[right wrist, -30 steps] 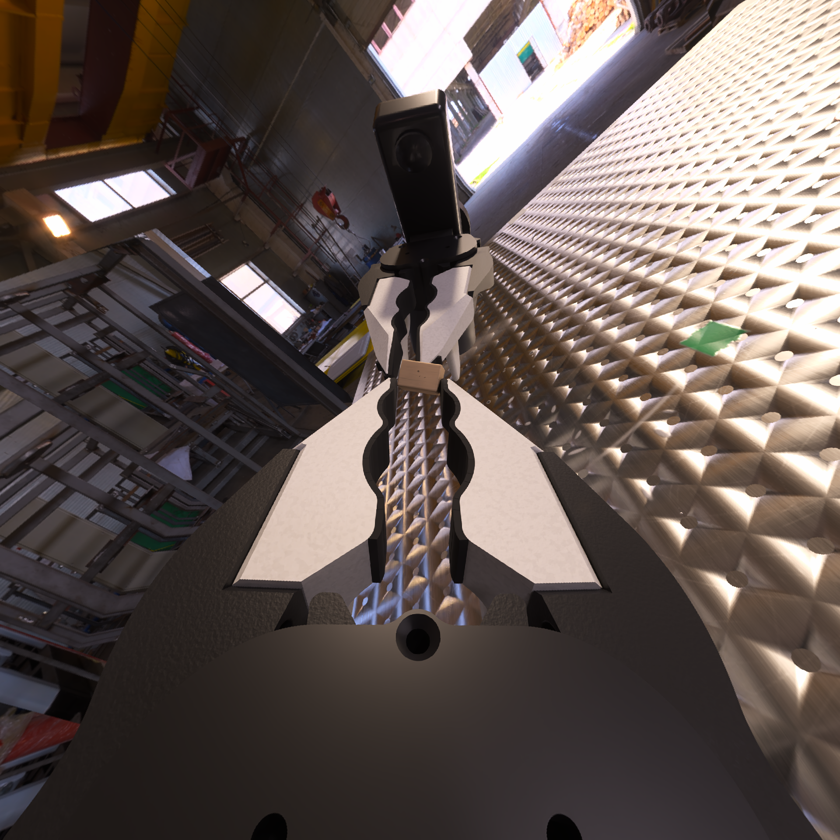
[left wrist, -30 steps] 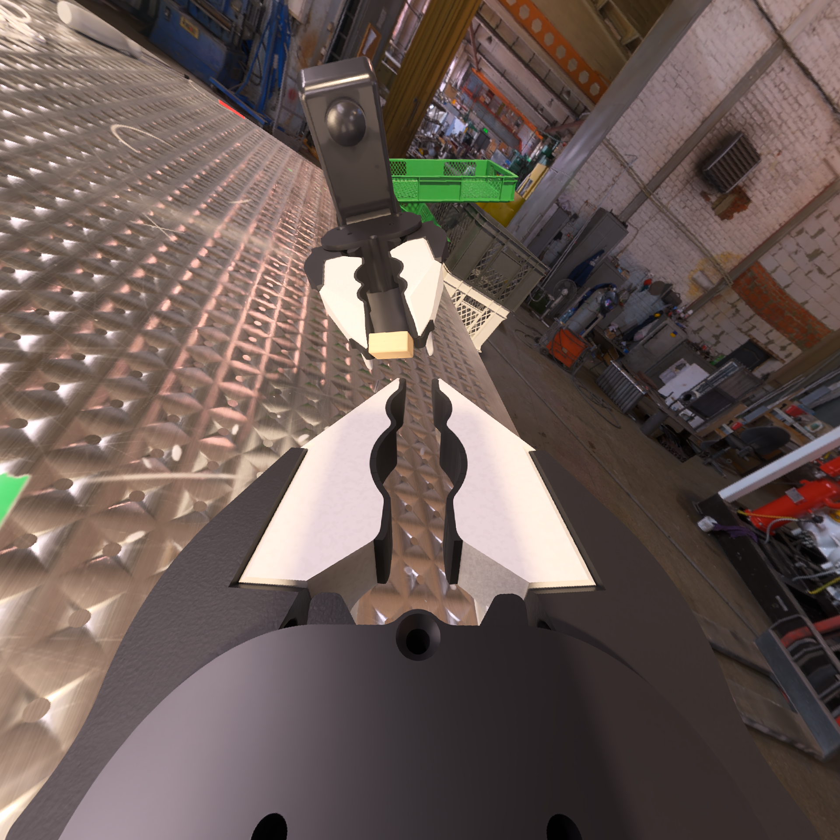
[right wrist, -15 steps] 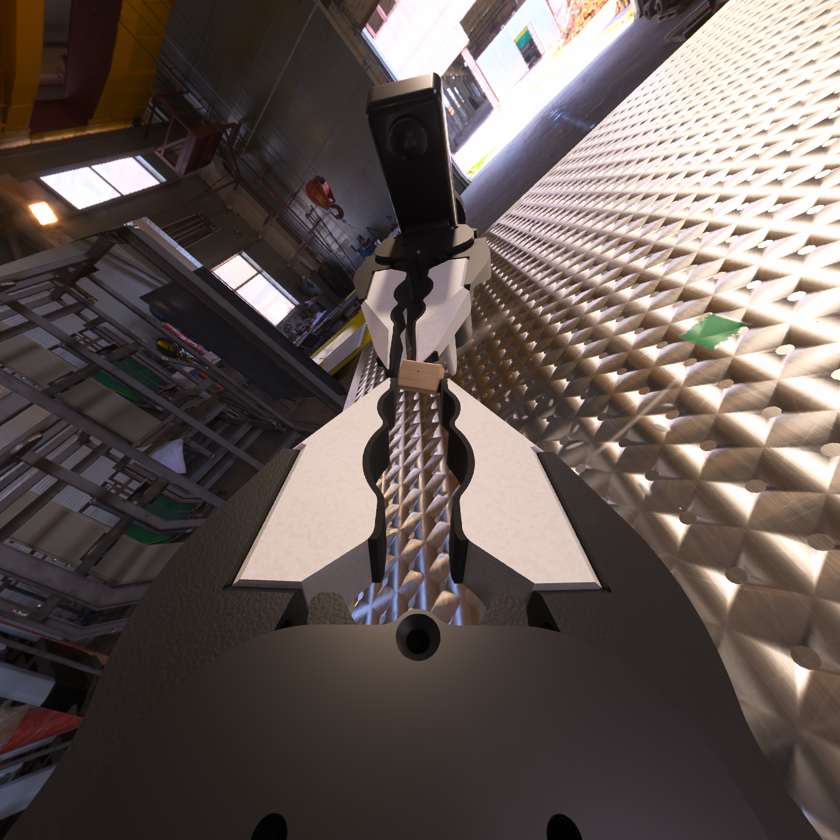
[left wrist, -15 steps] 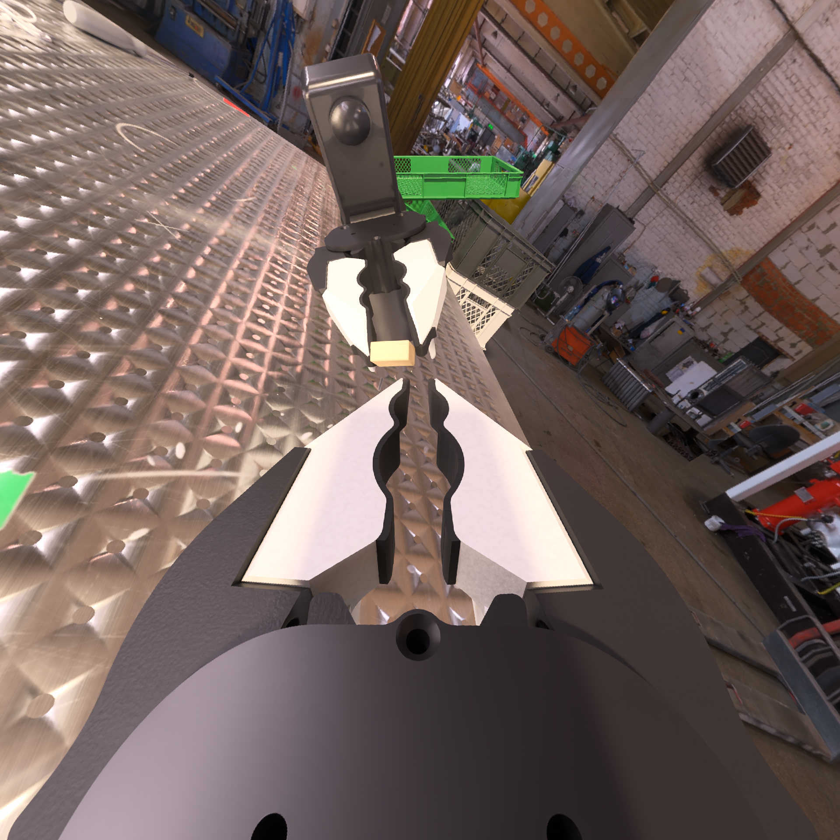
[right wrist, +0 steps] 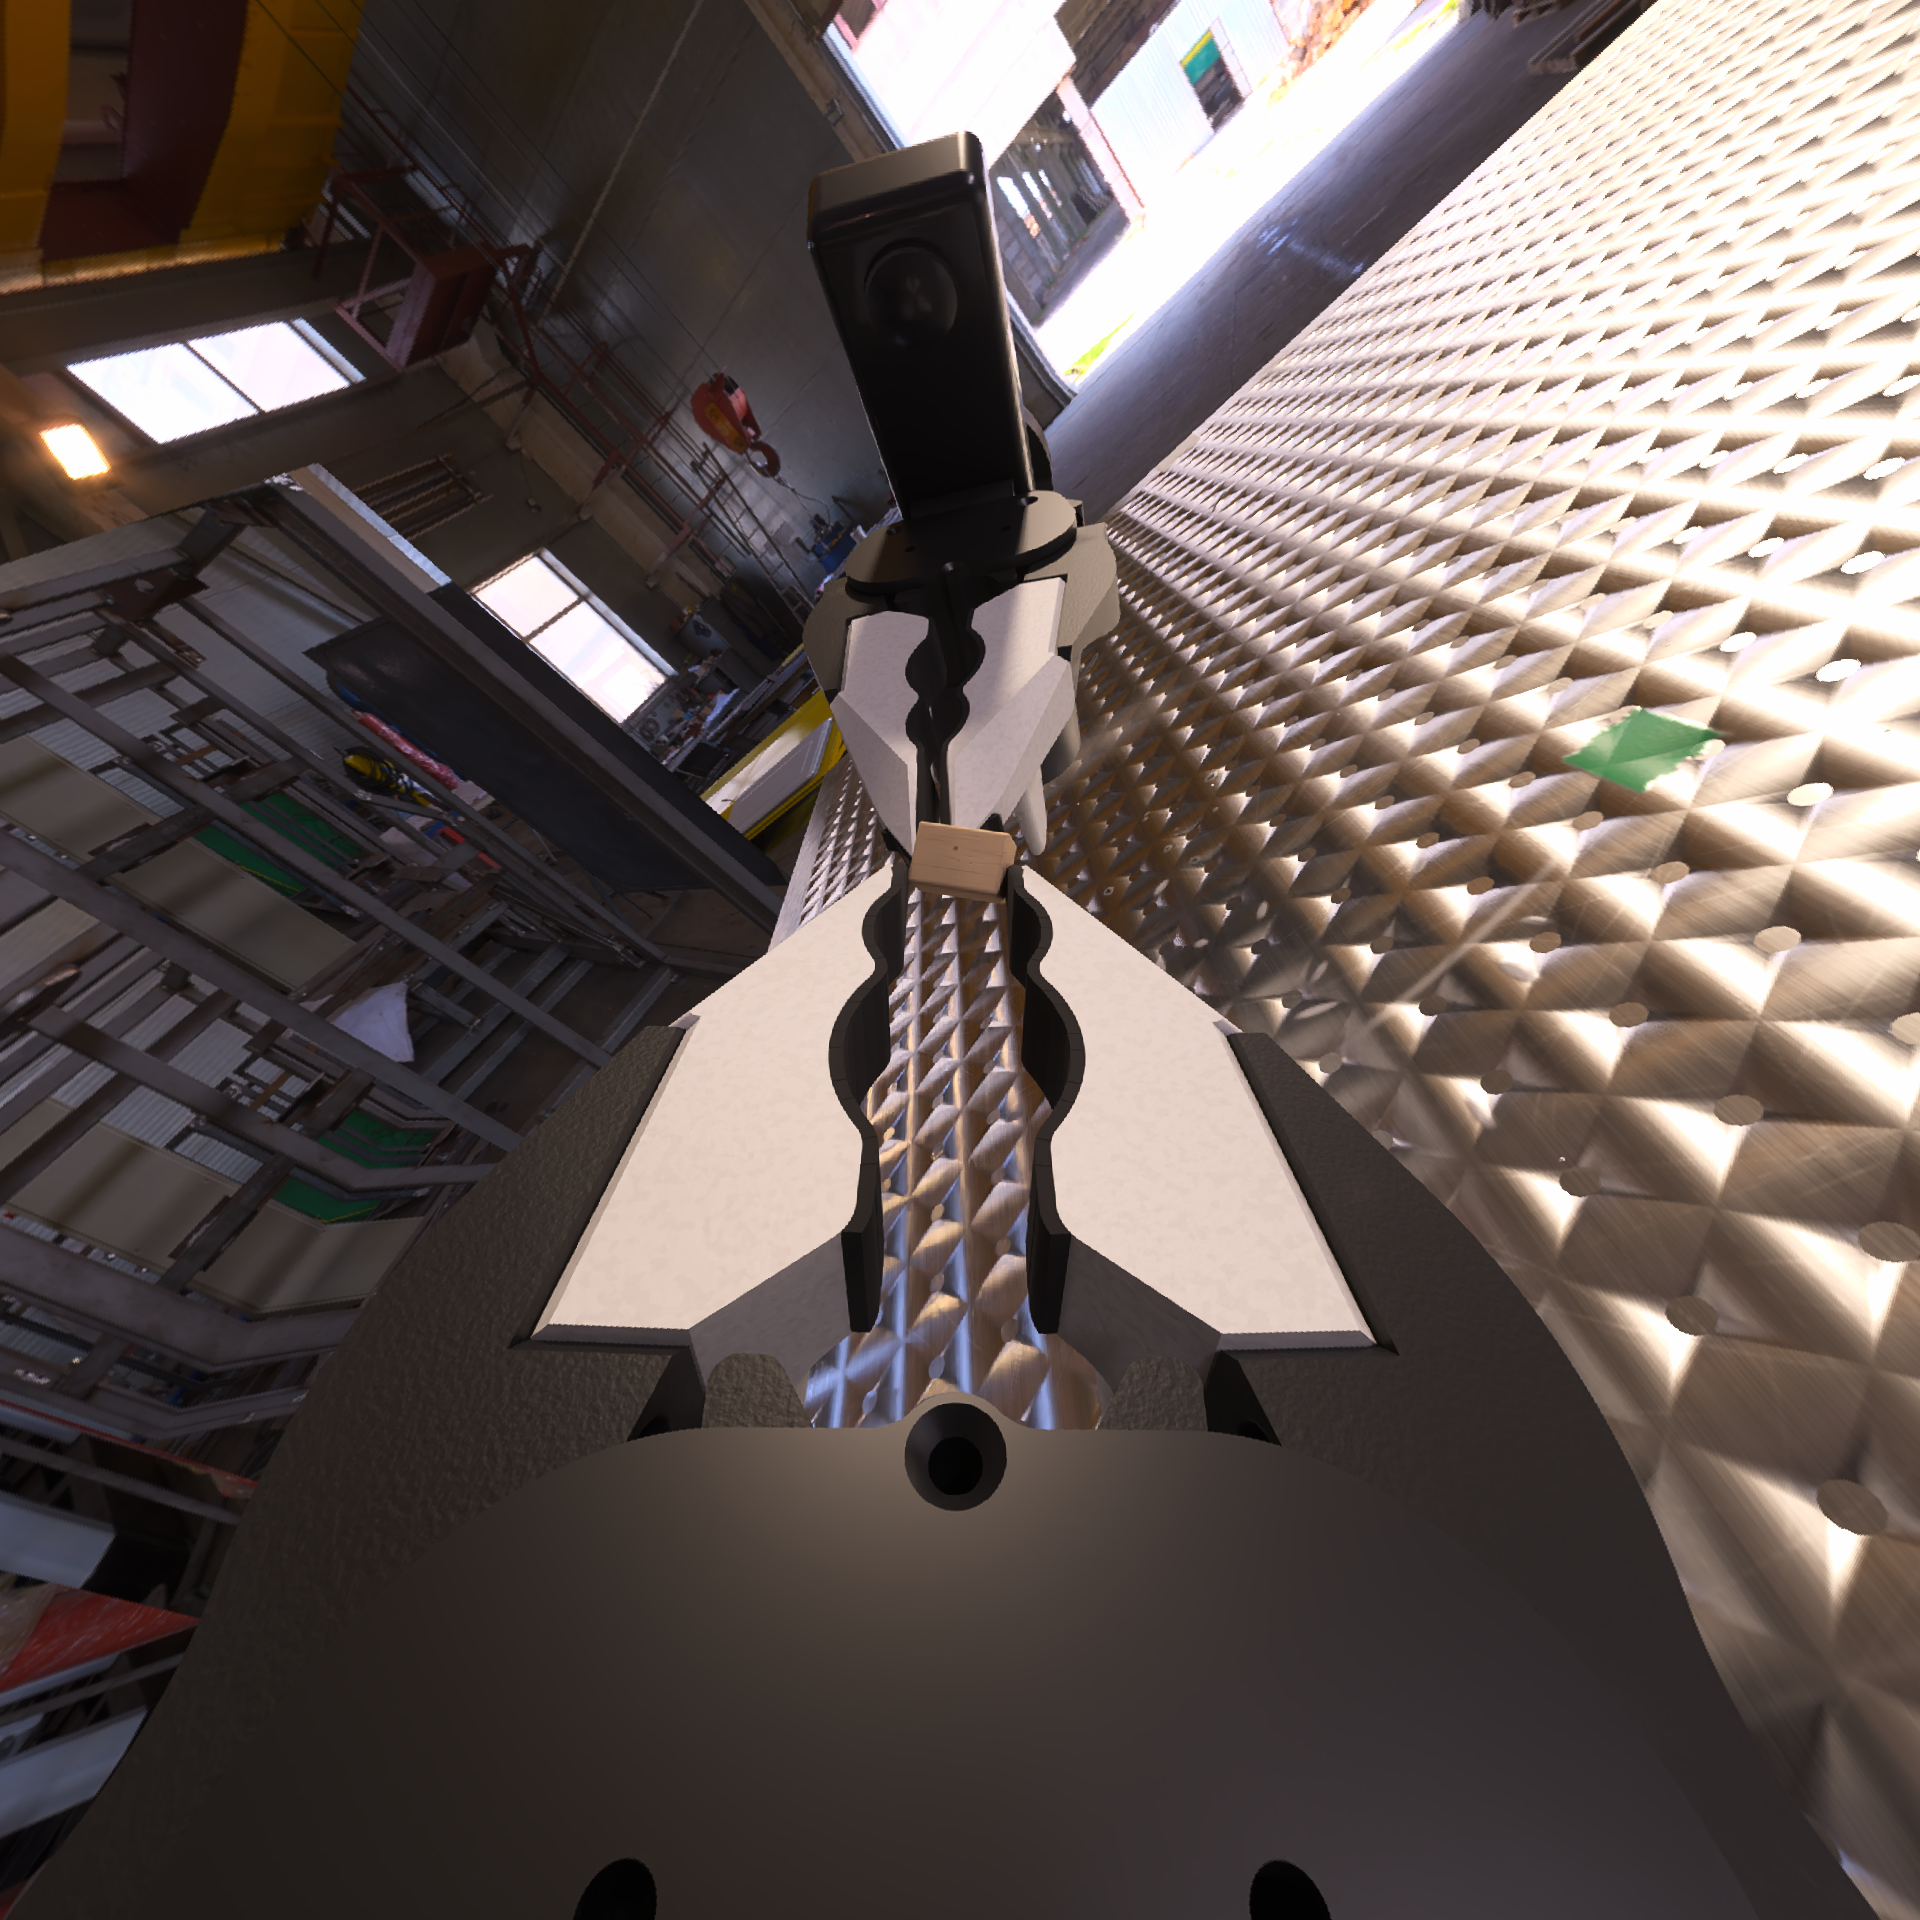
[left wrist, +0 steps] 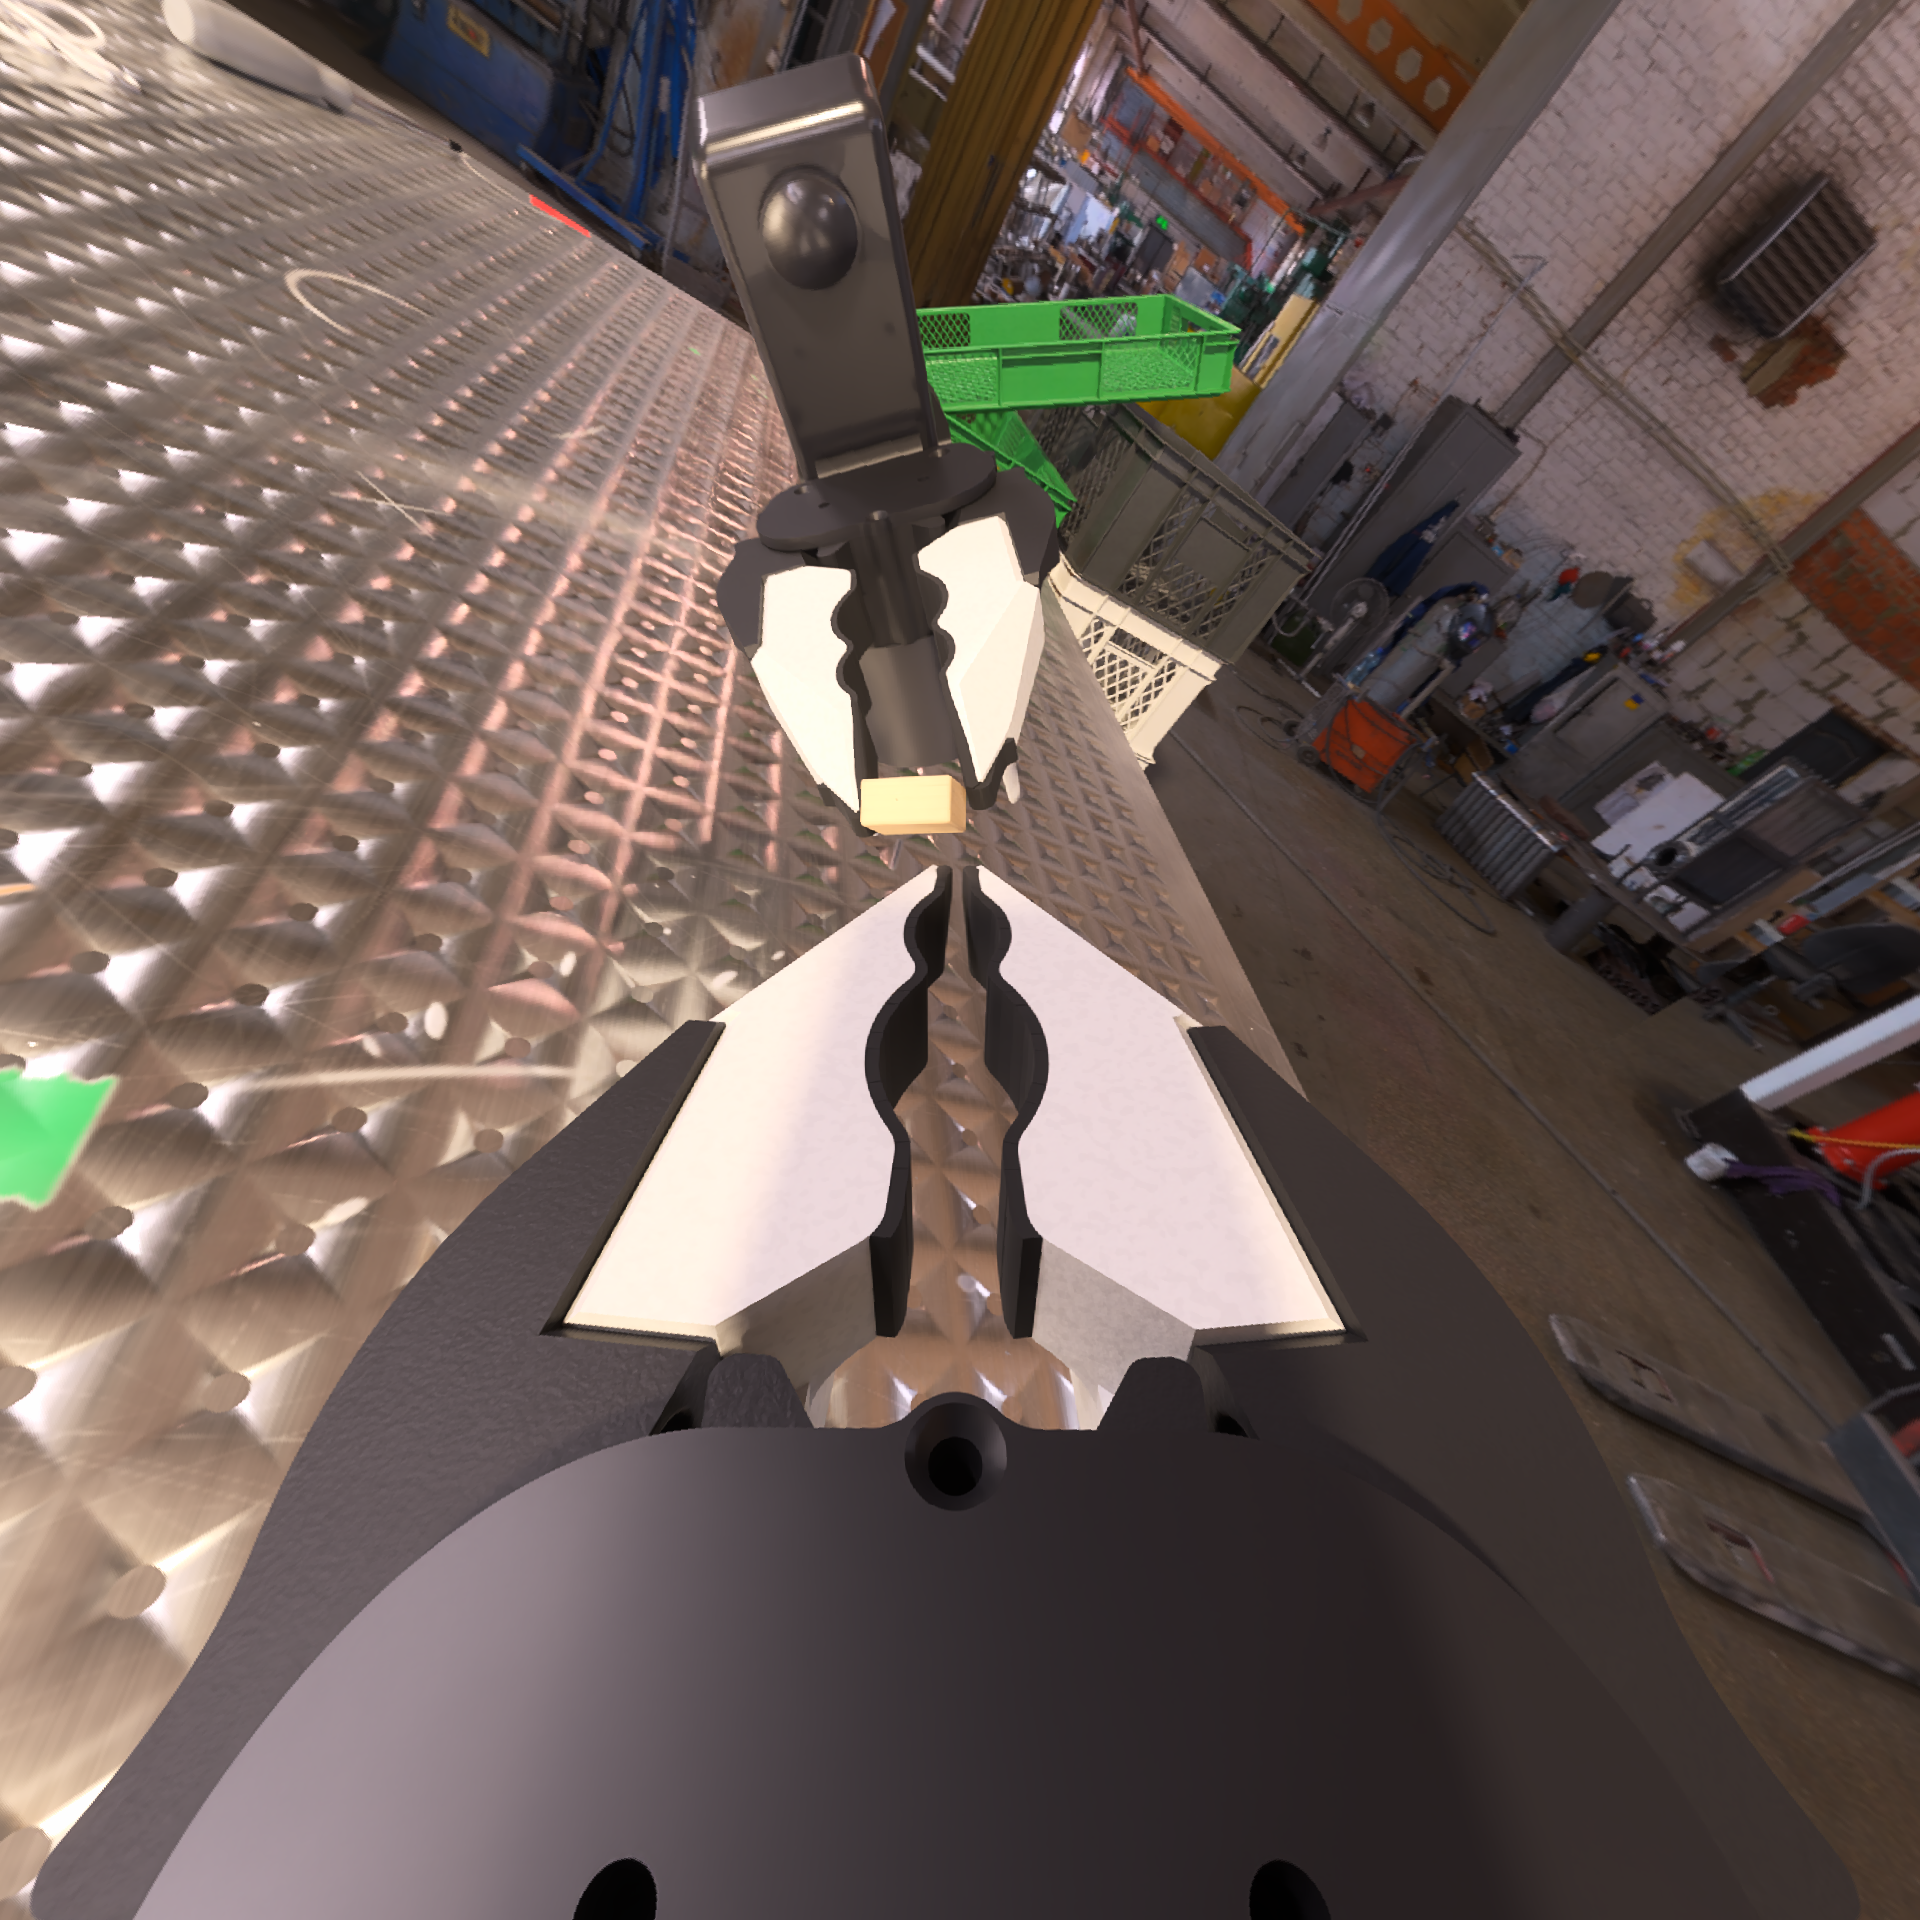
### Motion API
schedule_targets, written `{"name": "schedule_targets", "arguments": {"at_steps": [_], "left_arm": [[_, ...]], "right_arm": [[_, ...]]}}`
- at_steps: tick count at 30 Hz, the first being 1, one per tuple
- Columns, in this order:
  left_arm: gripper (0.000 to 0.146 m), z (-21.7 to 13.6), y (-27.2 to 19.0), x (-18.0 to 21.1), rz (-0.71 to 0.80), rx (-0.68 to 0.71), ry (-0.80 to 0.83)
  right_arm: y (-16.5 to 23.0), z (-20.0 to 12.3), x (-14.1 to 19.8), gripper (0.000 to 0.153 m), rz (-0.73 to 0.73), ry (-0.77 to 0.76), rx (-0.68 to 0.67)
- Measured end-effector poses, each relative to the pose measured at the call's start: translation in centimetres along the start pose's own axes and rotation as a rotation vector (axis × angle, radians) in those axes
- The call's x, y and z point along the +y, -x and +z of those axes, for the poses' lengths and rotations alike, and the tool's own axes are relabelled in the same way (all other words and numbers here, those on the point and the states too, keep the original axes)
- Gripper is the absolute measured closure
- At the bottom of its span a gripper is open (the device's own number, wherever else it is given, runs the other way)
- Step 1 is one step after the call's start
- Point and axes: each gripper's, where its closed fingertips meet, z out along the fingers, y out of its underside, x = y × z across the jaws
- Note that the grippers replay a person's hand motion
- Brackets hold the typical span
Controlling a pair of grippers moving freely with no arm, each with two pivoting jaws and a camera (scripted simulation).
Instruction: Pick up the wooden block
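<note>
One small pale wooden block (right wrist: 961,858) pinched betw. right hand-held gripper (right wrist: 954,891) tips; left (left wrist: 956,873) nearly closed, empty.

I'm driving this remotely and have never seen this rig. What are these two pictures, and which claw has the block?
There are two separate two-finger claws, each with a camera looking forward along its own fingers. In each picture the big dark body and white fingers at the bottom belong to that view's own claw; the smaller claw farther off is the other one, facing it.

In the left wrist view, the left claw is shut and empty. In the right wrist view, the right claw grips the wooden block at its fingertips.

Below both is a studded metal table with a flat green patch lying on it.
</note>
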Motion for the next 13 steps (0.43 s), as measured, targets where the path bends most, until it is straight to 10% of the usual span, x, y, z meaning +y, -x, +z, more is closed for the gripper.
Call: {"name": "schedule_targets", "arguments": {"at_steps": [13], "left_arm": [[0.138,0.02,0.5,0.17,0.07,-0.062,0.023]], "right_arm": [[-0.43,0.26,0.43,0.134,-0.042,0.031,0.069]]}}
